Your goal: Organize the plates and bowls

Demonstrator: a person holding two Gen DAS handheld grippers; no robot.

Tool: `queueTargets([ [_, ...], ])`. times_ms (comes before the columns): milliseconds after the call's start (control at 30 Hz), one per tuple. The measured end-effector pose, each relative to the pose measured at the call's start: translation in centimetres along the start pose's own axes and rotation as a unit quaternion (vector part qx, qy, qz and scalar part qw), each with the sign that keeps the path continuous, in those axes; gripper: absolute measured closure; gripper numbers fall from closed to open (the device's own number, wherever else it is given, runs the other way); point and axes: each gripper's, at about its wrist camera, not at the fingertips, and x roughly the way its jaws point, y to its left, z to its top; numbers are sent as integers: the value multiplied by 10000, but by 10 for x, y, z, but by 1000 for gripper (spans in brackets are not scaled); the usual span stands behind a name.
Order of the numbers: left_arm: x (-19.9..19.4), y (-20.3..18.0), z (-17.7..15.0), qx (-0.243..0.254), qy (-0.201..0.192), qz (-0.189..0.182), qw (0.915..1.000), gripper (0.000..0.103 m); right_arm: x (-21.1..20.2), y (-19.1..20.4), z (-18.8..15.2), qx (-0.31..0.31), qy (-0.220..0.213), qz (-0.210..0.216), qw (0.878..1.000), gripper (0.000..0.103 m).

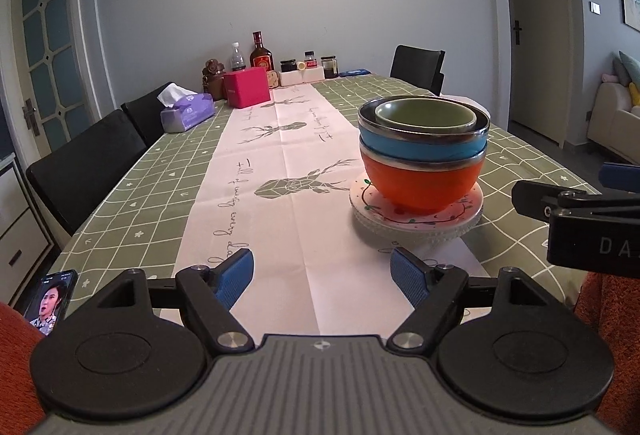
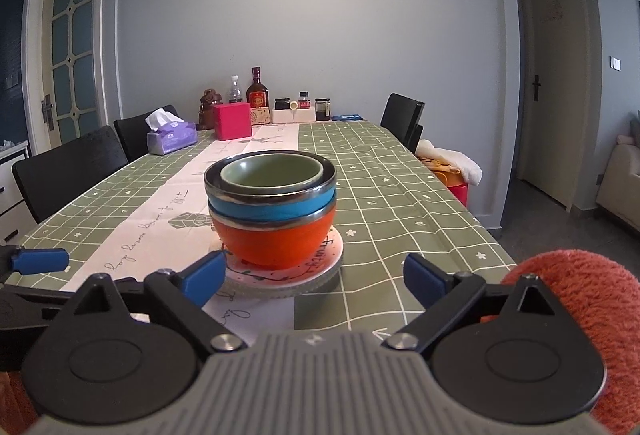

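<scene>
Both sets of jaws wide, holding nothing. Left gripper (image 1: 322, 281) and right gripper (image 2: 314, 281) hover over the table (image 2: 400, 195). Bowl stack (image 2: 271, 207) sits on plates (image 2: 320, 267), just ahead of the right jaws, ahead-right of the left.

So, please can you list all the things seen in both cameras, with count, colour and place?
green bowl: 1, top of the stack
blue bowl: 1, middle
orange bowl: 1, bottom
plates: 2, patterned over clear, under the bowls
tissue pack: 1, purple, far left
pink box: 1, far end
bottles and jars: several, far end
chairs: 3, black
phone: 1, near left
left gripper: open
right gripper: open
</scene>
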Motion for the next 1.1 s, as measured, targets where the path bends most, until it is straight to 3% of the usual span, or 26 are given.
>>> queueTargets([
  [1100,-5,5,6,-155,-119,91,9998,12,-3,-1,0,72,-62,47,9999,9],
])
